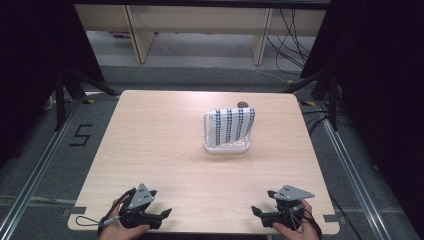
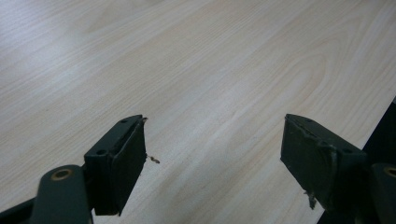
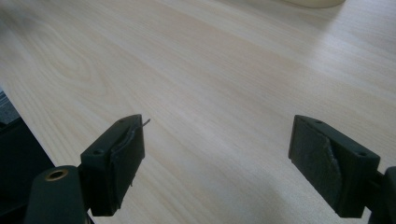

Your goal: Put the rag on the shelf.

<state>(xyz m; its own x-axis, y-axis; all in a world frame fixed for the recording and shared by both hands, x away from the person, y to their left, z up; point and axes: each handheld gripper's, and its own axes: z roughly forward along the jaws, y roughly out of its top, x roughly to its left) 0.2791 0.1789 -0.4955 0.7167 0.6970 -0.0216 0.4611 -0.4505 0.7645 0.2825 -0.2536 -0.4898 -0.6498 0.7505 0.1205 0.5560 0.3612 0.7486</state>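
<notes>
Resting at the table's (image 1: 150, 135) six-o'clock edge, both grippers (image 1: 162, 216) (image 1: 257, 212) are being held jaws apart, well short of the towel (image 1: 231, 124) draped over a rack (image 1: 226, 147) at one o'clock.

My left tongs (image 1: 167, 214) and right tongs (image 1: 254, 211) are black, each topped by a grey three-cornered plate with small dark holes. A thin cable loops off the left one. Up close, the jaws are blocky, with worn, frayed pads (image 2: 133, 161), small screws and a brass-coloured pivot rivet (image 3: 56, 175).
</notes>
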